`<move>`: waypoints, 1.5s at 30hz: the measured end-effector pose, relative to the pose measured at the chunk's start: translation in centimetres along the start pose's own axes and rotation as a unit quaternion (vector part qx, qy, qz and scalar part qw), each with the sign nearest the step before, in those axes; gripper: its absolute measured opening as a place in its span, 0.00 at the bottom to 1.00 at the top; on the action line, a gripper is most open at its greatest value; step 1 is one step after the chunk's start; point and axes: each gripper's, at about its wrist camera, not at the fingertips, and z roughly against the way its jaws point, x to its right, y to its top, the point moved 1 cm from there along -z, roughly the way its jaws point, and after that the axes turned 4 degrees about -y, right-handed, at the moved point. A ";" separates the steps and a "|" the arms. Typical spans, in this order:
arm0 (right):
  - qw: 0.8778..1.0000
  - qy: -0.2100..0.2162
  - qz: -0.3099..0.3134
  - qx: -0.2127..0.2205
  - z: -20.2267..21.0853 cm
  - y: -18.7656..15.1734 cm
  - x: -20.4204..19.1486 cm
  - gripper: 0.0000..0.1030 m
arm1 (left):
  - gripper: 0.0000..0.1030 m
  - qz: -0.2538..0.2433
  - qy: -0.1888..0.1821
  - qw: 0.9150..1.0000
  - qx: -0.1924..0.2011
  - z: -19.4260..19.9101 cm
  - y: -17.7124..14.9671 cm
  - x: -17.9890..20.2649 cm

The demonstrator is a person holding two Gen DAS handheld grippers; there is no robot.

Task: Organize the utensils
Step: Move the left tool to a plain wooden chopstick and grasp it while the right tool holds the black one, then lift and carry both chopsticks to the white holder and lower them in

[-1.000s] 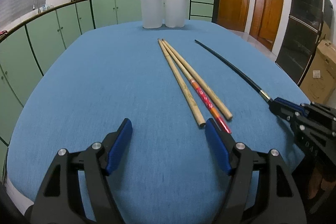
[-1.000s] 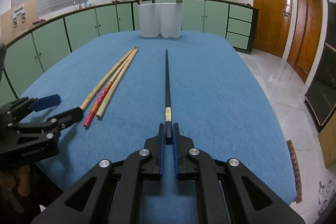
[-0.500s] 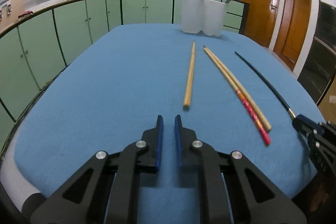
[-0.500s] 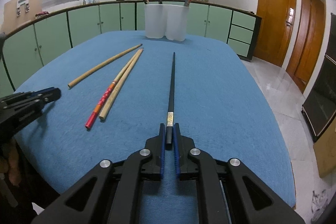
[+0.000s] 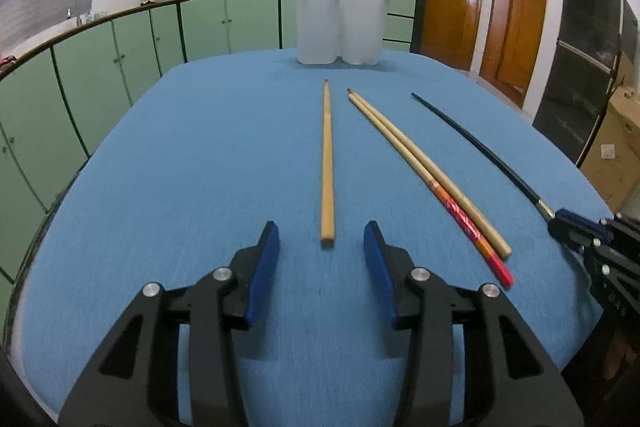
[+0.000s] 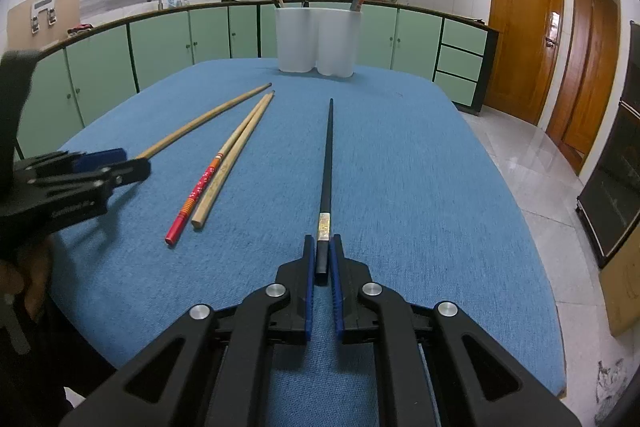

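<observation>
On the blue tablecloth (image 5: 200, 167), the left gripper (image 5: 322, 241) gapes around a bamboo chopstick's (image 5: 327, 163) near end; the right gripper (image 6: 322, 255) clamps a long black chopstick (image 6: 327, 163).

The blue tablecloth (image 5: 192, 155) is a matt woven cloth with a fine rough weave. On it, the lone bamboo chopstick (image 5: 327, 163) looks like bare, dull wood. Right of it, the red-ended chopstick (image 5: 472, 231) has a glossy painted tip. The black chopstick (image 6: 327, 163) is smooth and lacquered, with a shiny band. Behind, the white utensil holder (image 6: 316, 41) is smooth, matt plastic.
</observation>
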 end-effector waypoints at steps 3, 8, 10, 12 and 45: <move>1.000 0.000 0.000 0.001 0.0 0.0 0.0 0.09 | 0.19 -0.010 0.004 1.000 0.003 0.0 -0.1 0.4; 1.000 -0.002 0.001 0.001 -0.1 0.0 -0.1 0.09 | 0.06 0.023 0.015 1.000 0.014 0.2 -0.3 0.1; 1.000 -0.002 0.002 0.002 -0.1 0.0 -0.1 0.09 | 0.06 0.027 0.011 0.999 0.014 0.4 -0.5 0.3; 1.000 -0.002 0.001 0.001 -0.1 0.0 0.0 0.09 | 0.06 0.037 0.001 0.999 0.010 1.0 -0.8 0.2; 0.999 0.013 -0.042 0.013 8.4 3.2 1.9 0.06 | 0.06 0.066 -0.011 0.997 0.028 11.8 0.6 0.6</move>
